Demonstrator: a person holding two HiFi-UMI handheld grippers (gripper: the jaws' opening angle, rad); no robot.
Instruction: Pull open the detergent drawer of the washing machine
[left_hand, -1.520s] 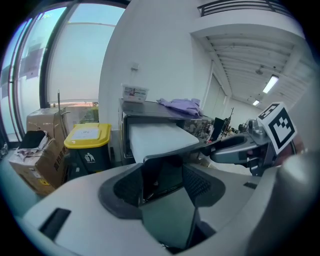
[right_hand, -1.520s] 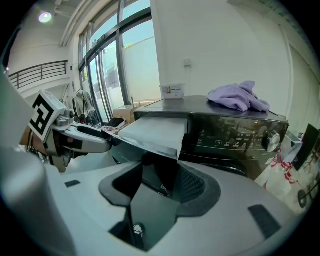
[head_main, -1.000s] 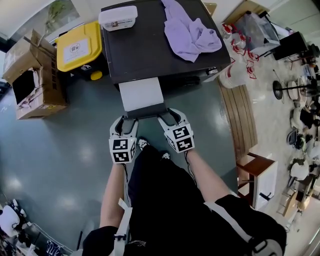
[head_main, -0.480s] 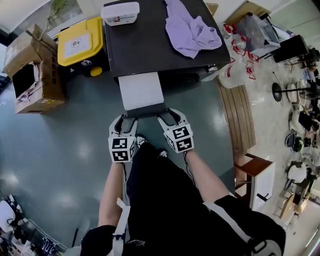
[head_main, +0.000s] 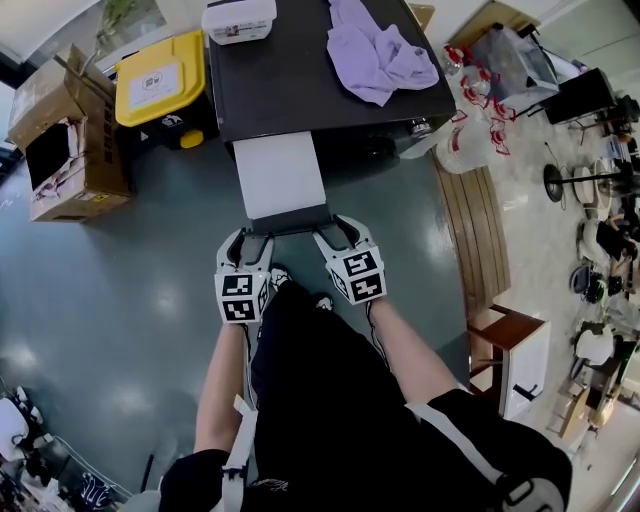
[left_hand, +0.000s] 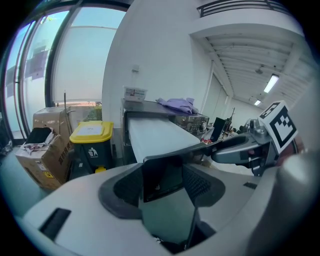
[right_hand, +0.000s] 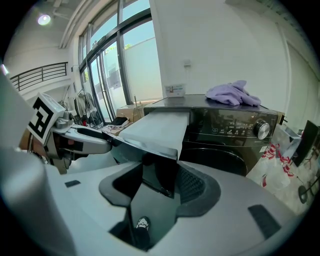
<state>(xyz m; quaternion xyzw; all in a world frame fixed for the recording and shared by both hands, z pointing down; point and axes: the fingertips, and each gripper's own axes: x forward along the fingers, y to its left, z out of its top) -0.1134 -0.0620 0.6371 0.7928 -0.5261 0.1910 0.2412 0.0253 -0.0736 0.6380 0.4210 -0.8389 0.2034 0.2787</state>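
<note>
cardboard forms the open box (head_main: 60, 140) on the floor (head_main: 130, 300) at far left. just right of it stands a bin (head_main: 160, 85) with a yellow lid, close against the left side of the washer (head_main: 300, 90). the washer's dark top carries a white tub (head_main: 238, 18) at its back left corner.

from the washer's front edge, toward its left side, the drawer (head_main: 280, 178) reaches far out toward the person. it is long and white on top and ends in a dark front panel (head_main: 290, 222).

the left gripper (head_main: 248, 243) sits at the left end of that panel, slanting down, its marker cube facing up. in the left gripper view its jaws are closed on the panel. the dark end fills the gap, and the ribbed pads (left_hand: 199, 182) lie against it.

the right gripper (head_main: 337, 233) sits at the panel's right end, tilted the same way. in the right gripper view its jaws pinch the panel's other end, and a shoe (right_hand: 142, 222) shows on the floor below them. that view also shows the washer's dark front, with a round knob (right_hand: 261, 129) well to the right of the drawer.

a crumpled purple cloth (head_main: 385, 50) lies on the back right part of the washer's top, reaching its right edge. beyond the washer's right side, clear containers (head_main: 470, 130) with red marks crowd the floor.
</note>
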